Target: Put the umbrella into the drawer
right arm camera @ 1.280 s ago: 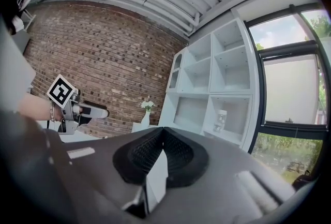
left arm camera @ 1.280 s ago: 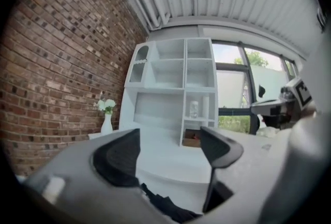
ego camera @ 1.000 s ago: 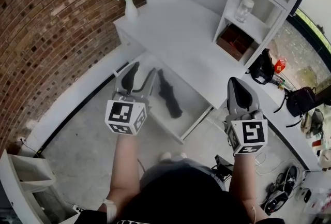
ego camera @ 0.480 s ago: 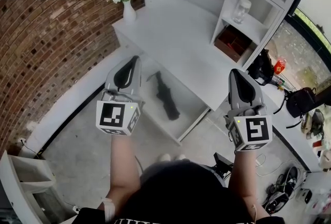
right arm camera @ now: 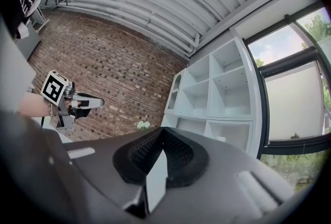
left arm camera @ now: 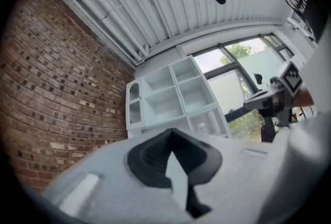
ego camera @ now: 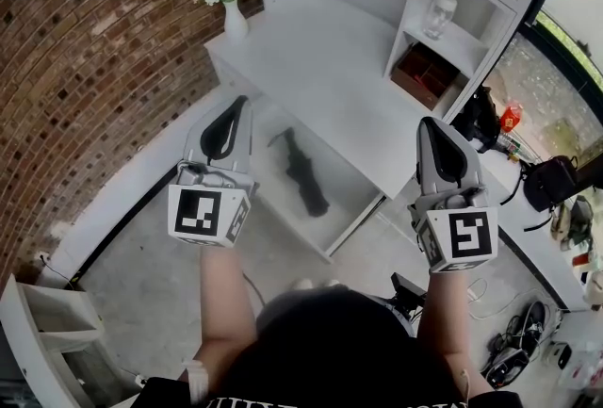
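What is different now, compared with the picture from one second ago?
The left gripper shut its open jaws on nothing and rose a little, away from the drawer. The umbrella stayed lying in the open drawer. The right gripper stayed shut and empty, almost in the same place.

Camera arrangement: one head view, two gripper views.
The head view is looking steeply down from above and behind the left gripper and right gripper; each gripper view is sitting close behind its own jaws, facing ahead and slightly upward, both sharing the white shelf unit and brick wall ahead of the tools.
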Motion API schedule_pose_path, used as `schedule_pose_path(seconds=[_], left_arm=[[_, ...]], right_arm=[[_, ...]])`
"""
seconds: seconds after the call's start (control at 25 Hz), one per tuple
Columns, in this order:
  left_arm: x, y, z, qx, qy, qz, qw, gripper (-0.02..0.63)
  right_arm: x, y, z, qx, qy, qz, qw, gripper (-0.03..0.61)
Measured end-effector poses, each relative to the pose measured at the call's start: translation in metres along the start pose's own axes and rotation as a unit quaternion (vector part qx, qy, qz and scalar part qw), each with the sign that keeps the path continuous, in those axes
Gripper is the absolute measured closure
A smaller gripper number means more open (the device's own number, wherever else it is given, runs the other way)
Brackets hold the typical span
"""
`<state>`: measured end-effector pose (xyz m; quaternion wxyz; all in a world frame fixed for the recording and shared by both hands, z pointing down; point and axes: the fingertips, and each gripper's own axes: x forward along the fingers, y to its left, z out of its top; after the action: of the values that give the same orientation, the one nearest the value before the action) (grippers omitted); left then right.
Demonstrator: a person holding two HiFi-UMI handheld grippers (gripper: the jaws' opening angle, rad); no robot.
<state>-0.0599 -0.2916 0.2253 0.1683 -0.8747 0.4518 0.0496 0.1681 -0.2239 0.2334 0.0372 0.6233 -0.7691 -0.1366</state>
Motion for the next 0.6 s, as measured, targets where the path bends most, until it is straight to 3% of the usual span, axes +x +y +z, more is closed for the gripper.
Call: schedule_pose_path(seconds=[0.44, 0.6], left_arm=[[-0.008, -0.005, 0.006, 0.001, -0.011, -0.010, 0.9999, 0.615], [-0.012, -0.003, 0.006, -0.024, -0.015, -0.007, 0.9996, 0.615]], right_arm=[[-0.004, 0.005, 0.000, -0.003, -0.002, 0.004, 1.000, 0.575], [-0.008, 0.007, 0.001, -0.005, -0.005, 0.005, 1.000, 0.575]])
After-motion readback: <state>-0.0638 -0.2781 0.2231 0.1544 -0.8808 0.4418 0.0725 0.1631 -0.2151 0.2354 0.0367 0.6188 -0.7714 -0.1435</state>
